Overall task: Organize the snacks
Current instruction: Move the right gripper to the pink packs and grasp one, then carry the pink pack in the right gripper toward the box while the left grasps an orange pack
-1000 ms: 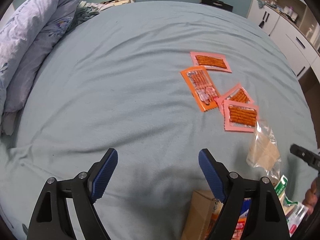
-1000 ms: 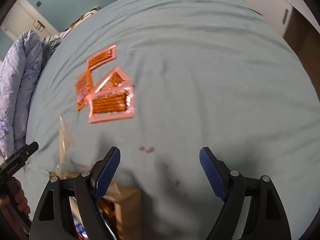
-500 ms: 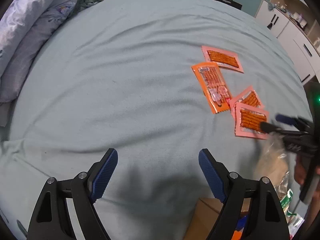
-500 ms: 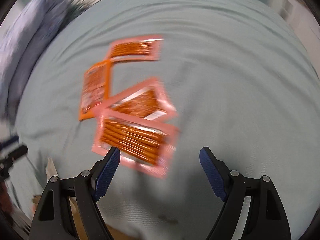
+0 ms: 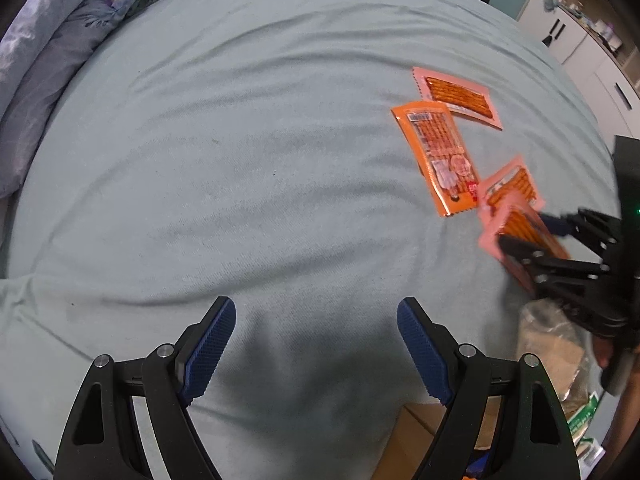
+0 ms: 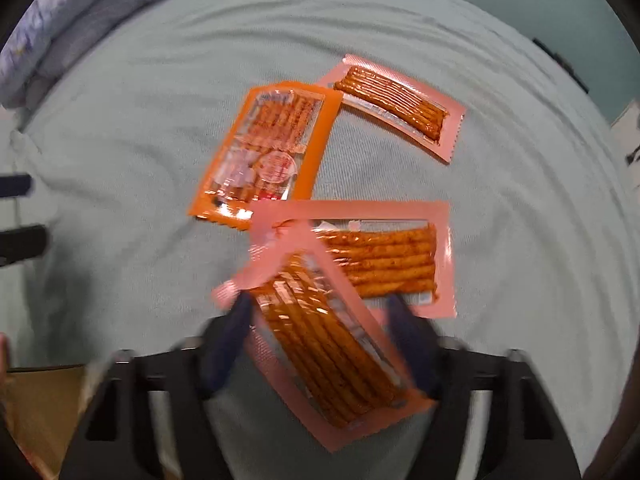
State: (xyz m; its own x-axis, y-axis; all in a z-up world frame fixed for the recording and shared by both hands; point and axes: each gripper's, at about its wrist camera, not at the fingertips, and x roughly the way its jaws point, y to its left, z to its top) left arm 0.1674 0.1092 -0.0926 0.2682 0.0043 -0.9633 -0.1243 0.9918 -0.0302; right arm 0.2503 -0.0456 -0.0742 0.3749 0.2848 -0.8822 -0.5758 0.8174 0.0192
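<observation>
I note right tool (image 6: 320,344) over bed (image 5: 240,160), jaws just been closing, nearest pink snack packet (image 6: 332,344) lying slantwise between blue pads; blur hides whether pads press it. Second pink packet (image 6: 384,256) partly beneath. Orange packet (image 6: 268,152) and third pink packet (image 6: 396,108) beyond. Left tool (image 5: 316,340) open, empty, well apart from packets, cardboard box (image 5: 420,436) below.

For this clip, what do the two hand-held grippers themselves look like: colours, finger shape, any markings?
The left hand-held gripper has black angular plastic arms with triangular cut-outs and silver pivot bolts, tipped by dark blue ribbed pads. The right hand-held gripper looks the same, though blurred; a small green light glows on its black body. No sleeves visible.
</observation>
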